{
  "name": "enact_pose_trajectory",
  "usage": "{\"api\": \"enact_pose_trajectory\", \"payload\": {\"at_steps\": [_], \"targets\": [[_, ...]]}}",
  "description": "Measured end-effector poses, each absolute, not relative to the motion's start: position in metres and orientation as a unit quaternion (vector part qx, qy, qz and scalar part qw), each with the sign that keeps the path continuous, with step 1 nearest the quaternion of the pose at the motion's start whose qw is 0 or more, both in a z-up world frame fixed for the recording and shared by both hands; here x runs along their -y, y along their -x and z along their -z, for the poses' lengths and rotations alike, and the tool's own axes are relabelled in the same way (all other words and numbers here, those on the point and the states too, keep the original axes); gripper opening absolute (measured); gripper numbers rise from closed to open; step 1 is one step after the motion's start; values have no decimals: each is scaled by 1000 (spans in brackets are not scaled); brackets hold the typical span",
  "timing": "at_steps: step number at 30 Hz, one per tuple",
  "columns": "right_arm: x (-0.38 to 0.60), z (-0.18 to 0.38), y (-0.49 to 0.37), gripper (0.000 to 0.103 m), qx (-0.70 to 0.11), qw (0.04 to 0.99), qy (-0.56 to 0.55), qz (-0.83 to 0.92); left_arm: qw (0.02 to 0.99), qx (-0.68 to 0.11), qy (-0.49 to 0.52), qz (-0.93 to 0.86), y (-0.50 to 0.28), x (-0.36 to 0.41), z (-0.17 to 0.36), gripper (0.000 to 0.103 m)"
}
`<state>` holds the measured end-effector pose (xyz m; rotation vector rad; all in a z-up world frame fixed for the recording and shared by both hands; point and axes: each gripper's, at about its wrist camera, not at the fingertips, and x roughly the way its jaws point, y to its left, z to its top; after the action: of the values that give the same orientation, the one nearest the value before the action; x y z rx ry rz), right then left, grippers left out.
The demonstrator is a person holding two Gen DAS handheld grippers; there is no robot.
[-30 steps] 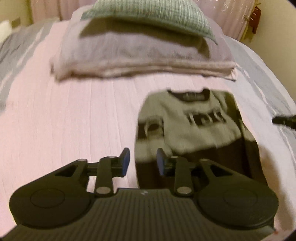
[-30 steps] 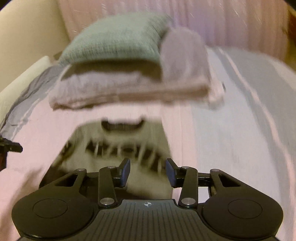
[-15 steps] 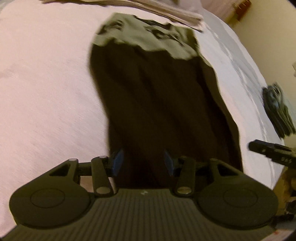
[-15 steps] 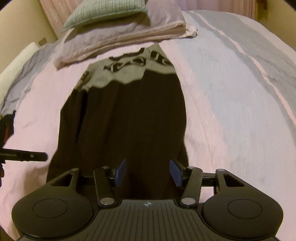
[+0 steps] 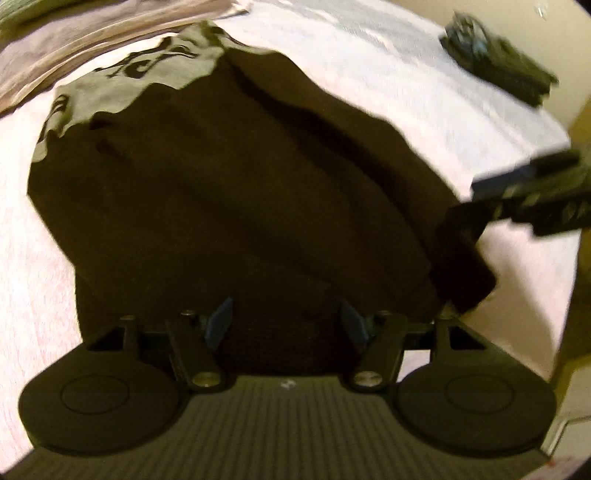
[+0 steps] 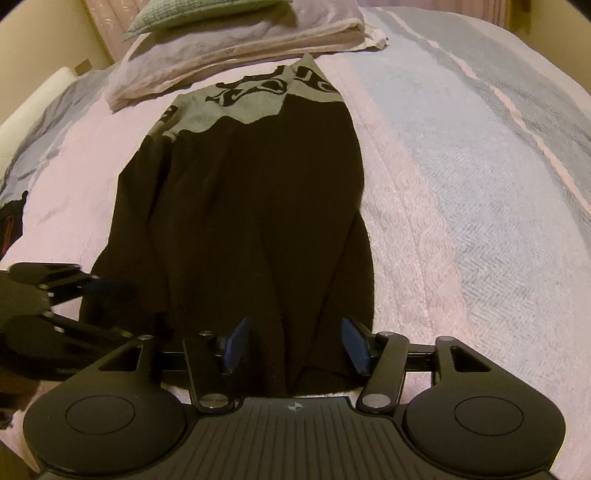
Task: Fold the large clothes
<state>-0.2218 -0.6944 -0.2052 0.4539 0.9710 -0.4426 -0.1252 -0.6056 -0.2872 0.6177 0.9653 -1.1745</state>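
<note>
Long black knitted sweater with a grey patterned yoke [image 6: 255,206] spread flat, lengthwise, on the pink and pale-blue woven bedspread [image 6: 461,192]. Neck end just short of the stack of folded lilac and pink blankets [image 6: 236,44], topped by a green waffle-weave cushion [image 6: 192,13]. Hem end nearest both cameras.

Left gripper [image 5: 286,323] poised over the sweater's hem, blue-padded fingers [image 5: 219,321] apart, jaws just having been opening. Black fabric visible in the gap, pads not pressing on it. Blurred view here, so contact with the cloth hard to judge; probably hovering just above.

Right gripper [image 6: 295,345] likewise over the hem, toward the sweater's other bottom corner, fingers [image 6: 236,345] spread wide and also just having been opening, cloth between them but not pinched.

Each gripper visible in the other's view: the right one [image 5: 532,199] beside the sweater's edge by a dark folded-out flap [image 5: 461,266], the left one [image 6: 55,295] at the opposite edge.

Dark green folded item [image 5: 498,62] well apart from the sweater, at the far edge of the bedspread.
</note>
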Motion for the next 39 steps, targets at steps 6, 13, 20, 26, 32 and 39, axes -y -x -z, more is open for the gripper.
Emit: {"api": "enact_pose_trajectory", "payload": {"at_steps": [6,13,20,26,32,39], "targets": [[690,200,215,55,-460,845,-190,193,713,-449,-216,493,94,572,257,11],[676,203,188,55,-471,850,-169,164,799,-449,-64,394,-18,458,164,11],[673,224,166,55,-493,841,-149,166,867,-422,-44,259,-140,340,144,11],[674,237,163,55,-503,827,-165,189,876,-447,-42,178,-179,279,180,10],[672,241,164,54,-503,819,-172,215,861,-461,-60,206,-155,280,190,13],[674,213,170,0,-486,821,-177,243,837,-463,-98,274,-118,339,195,15]]}}
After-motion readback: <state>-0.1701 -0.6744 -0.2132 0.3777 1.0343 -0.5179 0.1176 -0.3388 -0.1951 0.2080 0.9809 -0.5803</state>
